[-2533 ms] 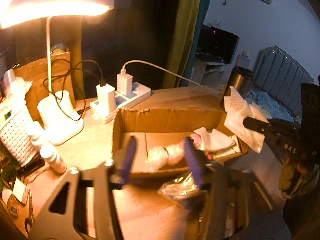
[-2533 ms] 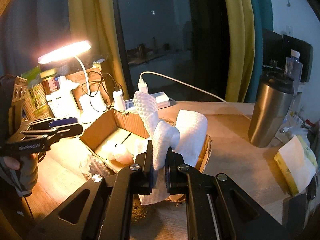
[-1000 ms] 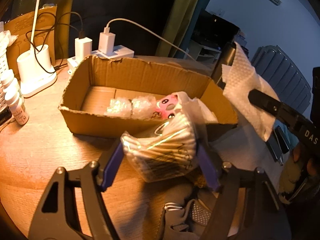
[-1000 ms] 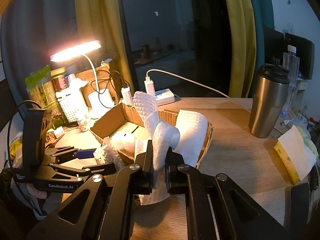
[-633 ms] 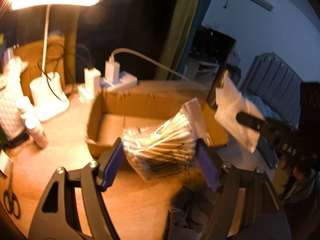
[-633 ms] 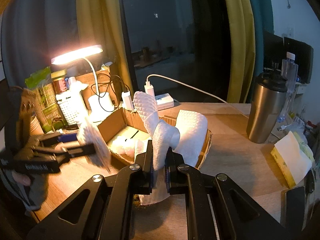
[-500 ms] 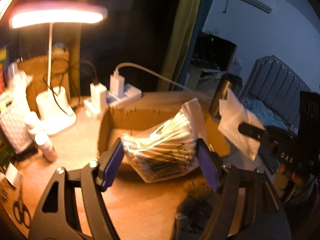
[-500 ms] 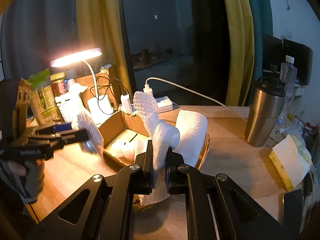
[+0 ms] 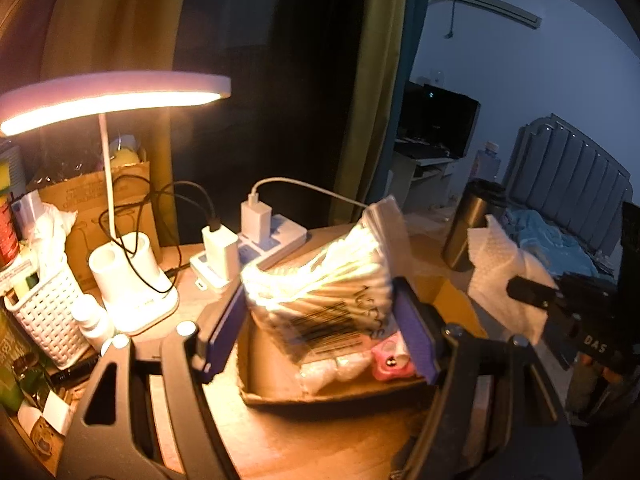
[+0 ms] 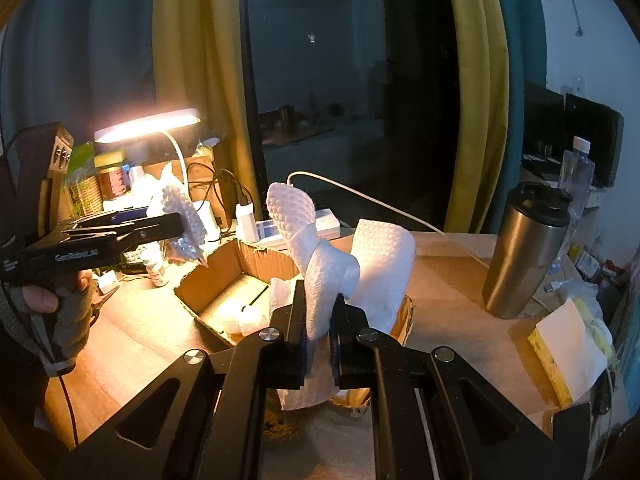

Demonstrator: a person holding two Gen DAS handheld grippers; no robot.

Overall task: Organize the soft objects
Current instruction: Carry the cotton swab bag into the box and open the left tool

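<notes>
Lifted my left gripper (image 9: pixel 320 332) since a second ago, jaws clamped wide on the cotton swab bag (image 9: pixel 324 280), now over the cardboard box (image 9: pixel 332 394) near edge; long axis crosswise, box straight below.

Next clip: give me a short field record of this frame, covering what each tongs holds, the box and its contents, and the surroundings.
left tongs: shut on bag of cotton swabs, held above the box
right tongs: shut on white paper towel
cardboard box: open, on wooden desk
box contents: small clear packets, pink item
surroundings: lit desk lamp, steel tumbler, power strip
</notes>
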